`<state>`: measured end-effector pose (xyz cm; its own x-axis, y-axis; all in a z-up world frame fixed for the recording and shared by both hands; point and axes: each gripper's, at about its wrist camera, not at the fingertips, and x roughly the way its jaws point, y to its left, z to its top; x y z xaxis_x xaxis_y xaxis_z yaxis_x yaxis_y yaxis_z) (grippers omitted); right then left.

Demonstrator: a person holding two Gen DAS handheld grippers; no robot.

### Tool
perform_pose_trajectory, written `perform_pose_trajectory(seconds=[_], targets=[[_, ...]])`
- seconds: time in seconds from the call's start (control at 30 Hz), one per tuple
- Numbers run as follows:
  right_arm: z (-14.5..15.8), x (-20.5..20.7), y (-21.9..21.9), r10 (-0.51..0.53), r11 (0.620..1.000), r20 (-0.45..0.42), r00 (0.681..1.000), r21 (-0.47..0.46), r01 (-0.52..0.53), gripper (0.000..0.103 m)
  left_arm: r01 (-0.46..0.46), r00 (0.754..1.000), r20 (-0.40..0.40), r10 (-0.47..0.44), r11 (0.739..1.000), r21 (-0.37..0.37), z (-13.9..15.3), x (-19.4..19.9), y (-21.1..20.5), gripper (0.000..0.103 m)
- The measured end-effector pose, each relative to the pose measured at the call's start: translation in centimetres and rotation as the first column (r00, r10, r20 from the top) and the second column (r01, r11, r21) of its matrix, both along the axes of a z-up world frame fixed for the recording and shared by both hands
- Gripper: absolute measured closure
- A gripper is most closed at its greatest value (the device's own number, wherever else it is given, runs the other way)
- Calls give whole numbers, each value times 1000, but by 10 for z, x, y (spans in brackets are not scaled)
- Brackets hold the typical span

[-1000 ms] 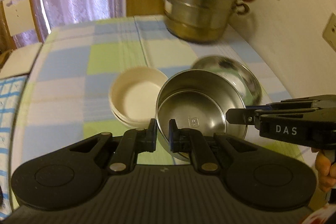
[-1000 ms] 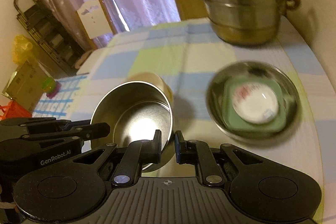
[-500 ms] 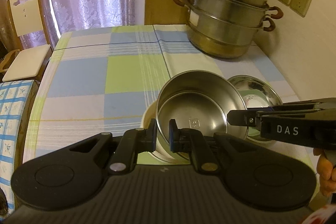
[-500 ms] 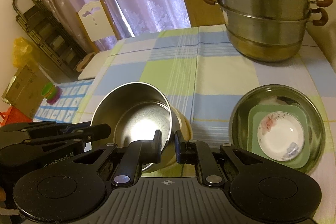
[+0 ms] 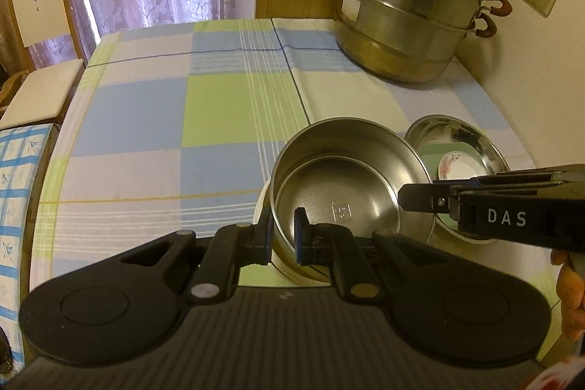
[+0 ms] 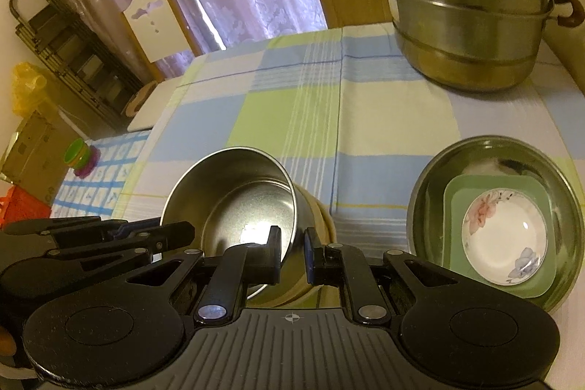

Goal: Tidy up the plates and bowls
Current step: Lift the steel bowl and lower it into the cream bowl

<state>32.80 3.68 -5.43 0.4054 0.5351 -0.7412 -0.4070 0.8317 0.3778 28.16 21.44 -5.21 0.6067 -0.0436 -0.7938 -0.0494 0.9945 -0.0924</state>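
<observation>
Since a second ago the deep round stainless-steel bowl (image 5: 347, 185) has travelled from beside the cream-coloured round bowl (image 5: 264, 207) to directly over it, so that only a sliver of the cream rim now shows at the steel bowl's left and near side in the left wrist view, and a tan edge peeks out behind it in the right wrist view (image 6: 323, 218). The left gripper (image 5: 283, 236) has its fingers narrowed onto the near wall of the steel bowl, one finger outside the wall and the other inside. The right gripper (image 6: 292, 253) pinches the same bowl's rim on the opposite side in the same way, its fingers close together with the wall between them; in that view the steel bowl (image 6: 234, 203) sits tilted, its mouth turned toward the camera. Whether the steel bowl already rests in the cream one or hangs just above it cannot be told. Just to the right lies a wide shallow stainless-steel basin (image 6: 438, 192) holding a pale green square plate (image 6: 460, 196) with a small white floral saucer (image 6: 504, 236) on top. All of this stands on the blue, green and white checked tablecloth (image 5: 219, 105), with a large lidded steel steamer pot (image 5: 406, 10) at the far right corner near the wall.
</observation>
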Motion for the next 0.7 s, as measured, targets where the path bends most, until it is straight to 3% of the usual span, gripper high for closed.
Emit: perform_pose_trajectory(seconds=[0.7], targets=[[-11,3,5,-3,1000,-7,1000,4,3,90,12,1000,1,-12,999,41,-15,7,1,90]])
